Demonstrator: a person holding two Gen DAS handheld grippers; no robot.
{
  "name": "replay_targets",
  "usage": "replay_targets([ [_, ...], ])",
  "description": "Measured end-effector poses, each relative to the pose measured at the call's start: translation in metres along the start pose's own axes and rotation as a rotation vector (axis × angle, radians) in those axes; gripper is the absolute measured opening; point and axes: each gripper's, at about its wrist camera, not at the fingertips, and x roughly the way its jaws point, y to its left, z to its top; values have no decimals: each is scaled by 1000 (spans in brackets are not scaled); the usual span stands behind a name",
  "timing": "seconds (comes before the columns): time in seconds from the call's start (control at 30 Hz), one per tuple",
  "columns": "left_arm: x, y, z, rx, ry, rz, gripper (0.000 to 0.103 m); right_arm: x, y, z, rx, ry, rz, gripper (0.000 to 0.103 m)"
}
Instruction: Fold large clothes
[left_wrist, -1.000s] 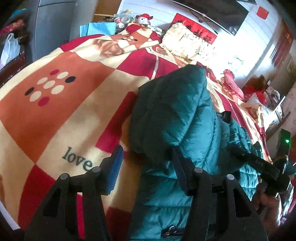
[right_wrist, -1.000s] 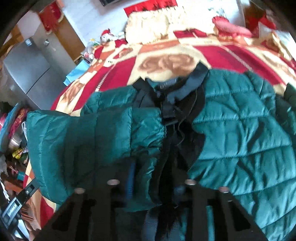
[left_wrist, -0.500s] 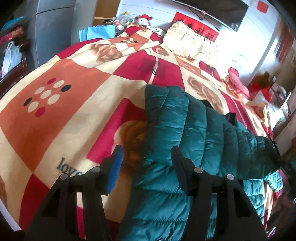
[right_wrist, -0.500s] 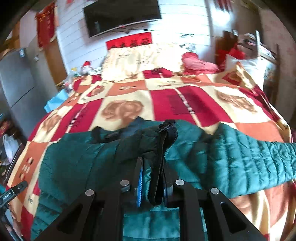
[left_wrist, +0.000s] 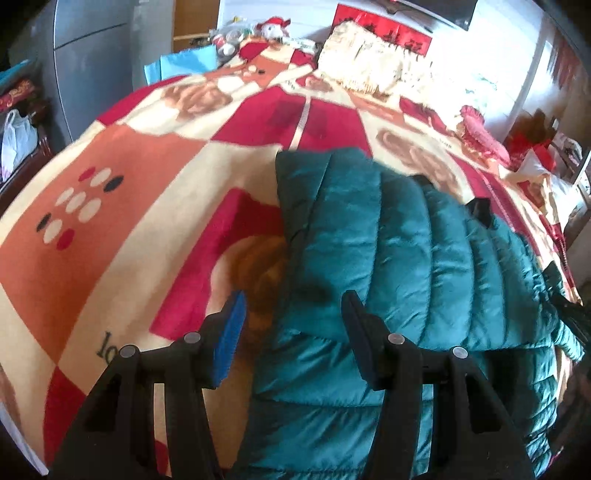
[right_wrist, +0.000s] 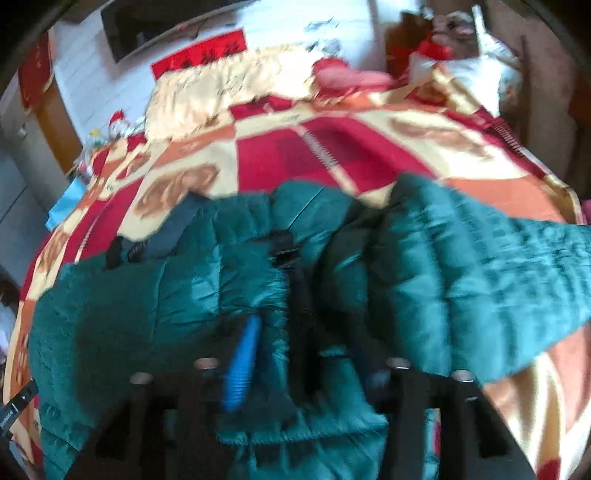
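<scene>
A dark green quilted puffer jacket (left_wrist: 406, 258) lies on the bed, one sleeve folded across its body. My left gripper (left_wrist: 291, 317) is open and empty, just above the jacket's left edge. In the right wrist view the jacket (right_wrist: 461, 280) fills the lower frame, its other sleeve stretched out to the right. My right gripper (right_wrist: 306, 350) is open over the jacket's black-lined front opening; the view is blurred, and no cloth is pinched between the pads.
The bed carries a red, orange and cream checked blanket (left_wrist: 147, 177). A cream pillow (left_wrist: 373, 70) and a red cushion (left_wrist: 480, 129) lie at the head. A grey cabinet (left_wrist: 85, 55) stands at the left. A white bag (right_wrist: 480, 66) sits at the far right.
My right gripper has opened and let go of the jacket's black-lined front edge. The folded sleeve has settled flat on the jacket. My left gripper stays open and has shifted slightly.
</scene>
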Motion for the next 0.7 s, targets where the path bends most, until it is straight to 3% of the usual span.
replay_targets([
  [0.13,-7,-17,11,16,-36,-28,54,-31,12,4,-16,-21,85,54],
  [0.27,3,-37,19,49,-42,-33,53,-33,59,2,-113,29,212,54],
  [0.33,14,-45,21,63,-23,-24,54,-25,86,-2,-167,38,236,54],
  [0.53,40,-55,21,95,-11,17,54,16,130,-11,-254,69,236,54],
  [0.7,50,-56,18,115,-8,21,54,54,123,-5,-227,91,126,54],
])
